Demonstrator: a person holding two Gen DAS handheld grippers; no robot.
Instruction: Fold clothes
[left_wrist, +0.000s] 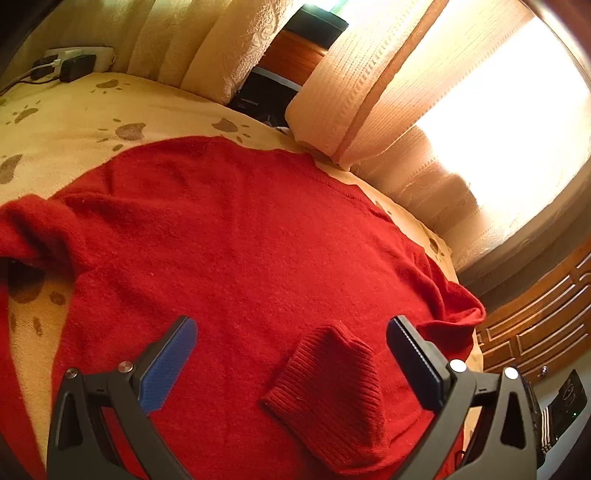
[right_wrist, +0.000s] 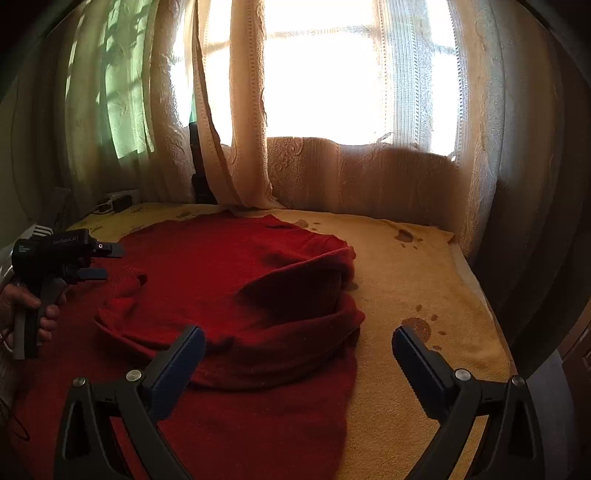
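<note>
Red sweater (left_wrist: 240, 229) spread on the bed (right_wrist: 424, 266), paw-print blanket under it; one sleeve folded across the body, ribbed cuff (left_wrist: 325, 395) near. Left gripper (left_wrist: 291, 334) fingers wide apart, empty, above cuff. Right gripper (right_wrist: 299, 341) fingers wide apart, empty, over the sweater's right edge.

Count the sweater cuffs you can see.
1. A ribbed cuff lies folded onto the sweater body, between the open left tool's fingers. The other sleeve's cuff isn't clearly visible.
</note>
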